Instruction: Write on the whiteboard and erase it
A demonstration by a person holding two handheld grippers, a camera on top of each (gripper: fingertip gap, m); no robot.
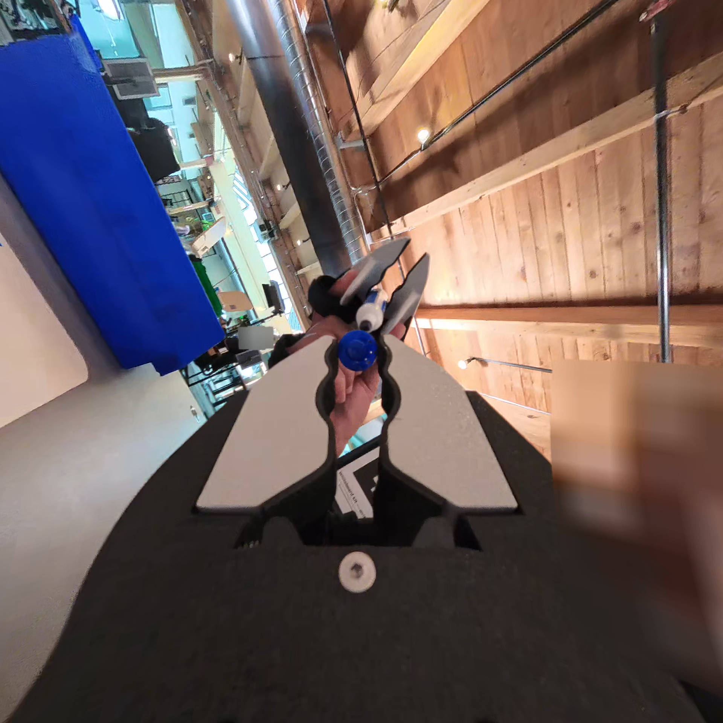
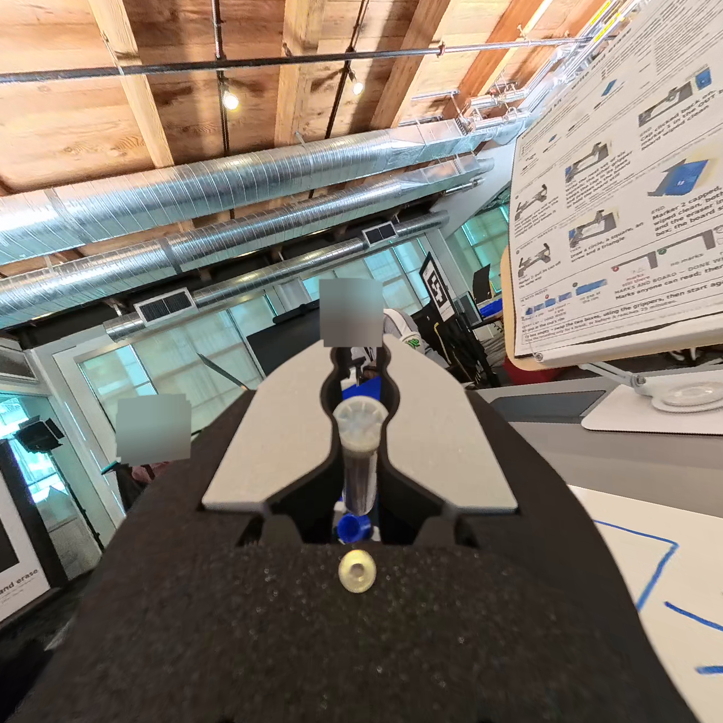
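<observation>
Cap between left gripper fingers, marker in right gripper just beyond

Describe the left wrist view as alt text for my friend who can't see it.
A handheld left gripper pinches a blue marker cap at its fingertips. Just beyond, the right gripper holds a white marker whose end points toward the cap, with a person's hand behind. A wooden plank ceiling, metal duct and blue panel fill the tilted background.

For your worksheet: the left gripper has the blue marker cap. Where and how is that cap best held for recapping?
Grip the blue cap across its round sides near the closed end, as the left gripper does, leaving the open mouth free to face the marker held by the right gripper.
</observation>
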